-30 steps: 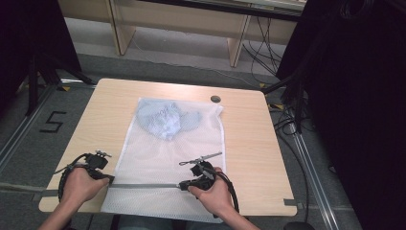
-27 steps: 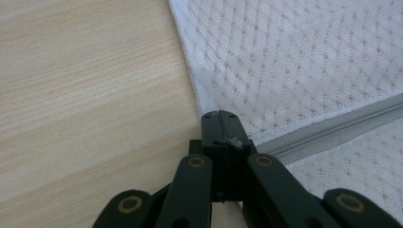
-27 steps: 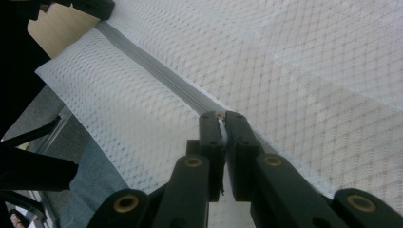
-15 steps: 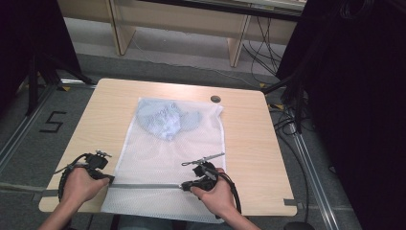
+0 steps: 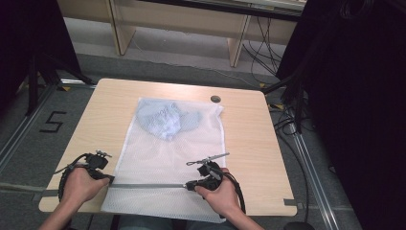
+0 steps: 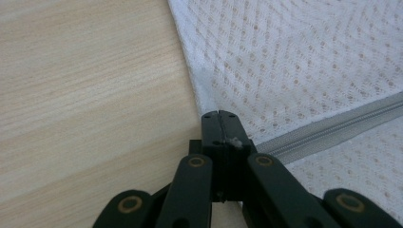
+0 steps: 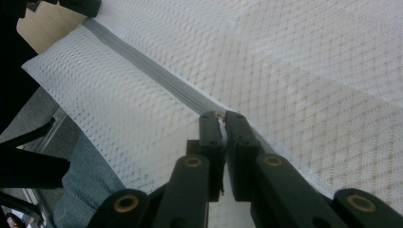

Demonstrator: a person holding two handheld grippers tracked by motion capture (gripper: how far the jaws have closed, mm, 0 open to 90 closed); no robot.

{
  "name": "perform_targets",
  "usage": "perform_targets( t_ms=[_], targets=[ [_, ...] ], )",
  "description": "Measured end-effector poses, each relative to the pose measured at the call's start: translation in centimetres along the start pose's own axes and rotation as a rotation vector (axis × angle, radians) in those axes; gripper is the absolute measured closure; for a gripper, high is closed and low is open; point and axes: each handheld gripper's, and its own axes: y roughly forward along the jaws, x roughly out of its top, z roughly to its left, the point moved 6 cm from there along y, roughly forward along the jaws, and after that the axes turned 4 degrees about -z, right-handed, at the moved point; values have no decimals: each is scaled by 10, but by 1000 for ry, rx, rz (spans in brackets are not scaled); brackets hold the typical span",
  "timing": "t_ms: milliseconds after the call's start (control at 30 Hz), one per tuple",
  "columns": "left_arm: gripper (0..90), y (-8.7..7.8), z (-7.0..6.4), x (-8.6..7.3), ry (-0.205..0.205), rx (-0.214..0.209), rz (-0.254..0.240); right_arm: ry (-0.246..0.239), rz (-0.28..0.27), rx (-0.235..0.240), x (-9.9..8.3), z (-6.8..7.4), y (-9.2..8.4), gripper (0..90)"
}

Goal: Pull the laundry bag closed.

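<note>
White mesh bag [image 5: 167, 158] holds blue cloth [image 5: 163, 120]; both grippers [image 6: 219, 116] [image 7: 219, 116] pinch its zipper [image 5: 148, 185]

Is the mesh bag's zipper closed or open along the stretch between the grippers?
Closed: the zipper runs as one flat grey line across the mesh bag, no gap showing.

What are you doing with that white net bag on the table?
A person is working the grey zipper of a white mesh laundry bag lying flat on the wooden table. The left tool is shut on the zipper's end at the bag's left edge. The right tool pinches something on the zipper line farther along, probably the slider. Bluish clothing sits inside at the far end, and the bag's near edge hangs over the table's front.
</note>
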Motion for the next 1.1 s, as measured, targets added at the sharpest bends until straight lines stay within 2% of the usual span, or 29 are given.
perform_targets(
  t_ms=[33, 100, 133, 167, 200, 267, 367, 400, 467, 567, 667, 733, 800, 833, 900, 933, 1000, 1033, 1067, 1100],
  targets=[
    [900, 0, 0, 0, 0, 0, -1, 5, 6, -30, -1, -3, 0, 871],
    [900, 0, 0, 0, 1, 0, 0, -12, -12, 6, 0, -1, -1, 871],
    [900, 0, 0, 0, 0, 0, 0, -13, -12, 7, -1, -2, -1, 871],
    [900, 0, 0, 0, 0, 1, 0, 48, 9, 5, -2, 2, -3, 871],
    [900, 0, 0, 0, -1, 0, -1, 15, 2, -19, -2, -3, -3, 871],
    [900, 0, 0, 0, 1, 1, 0, -8, -14, 1, -2, -5, -3, 871],
    [900, 0, 0, 0, 1, 1, 0, 15, 2, -21, -3, -7, -5, 871],
    [900, 0, 0, 0, 0, 1, 0, 9, -2, -3, -3, -6, -5, 871],
    [900, 0, 0, 0, 0, 1, 0, 10, -2, -22, -4, -7, -5, 871],
    [900, 0, 0, 0, 0, 1, 0, 18, -5, -7, -5, -8, -7, 871],
    [900, 0, 0, 0, 1, 1, 3, 9, -2, -24, -6, -11, -8, 871],
    [900, 0, 0, 0, 0, 1, 0, 25, -3, -9, -6, -9, -8, 871],
    [900, 0, 0, 0, 0, 1, 0, 4, -10, -11, -6, -11, -8, 871],
    [900, 0, 0, 0, 1, 1, 2, 33, 0, -11, -6, -10, -9, 870],
    [900, 0, 0, 0, 2, 2, 4, 32, 0, -9, -7, -10, -10, 871],
    [900, 0, 0, 0, 1, 2, 4, 6, -15, -16, -6, -13, -10, 871],
    [900, 0, 0, 0, -1, 0, 0, 30, -1, -14, -7, -13, -11, 870],
    [900, 0, 0, 0, 0, 2, 0, 24, -4, -32, -7, -15, -12, 870],
    [900, 0, -1, 0, -2, 3, 1, 37, -2, -17, -8, -13, -12, 871],
    [900, 0, -1, 0, -2, 3, 0, 30, -5, -18, -8, -14, -12, 871]
  ],
)
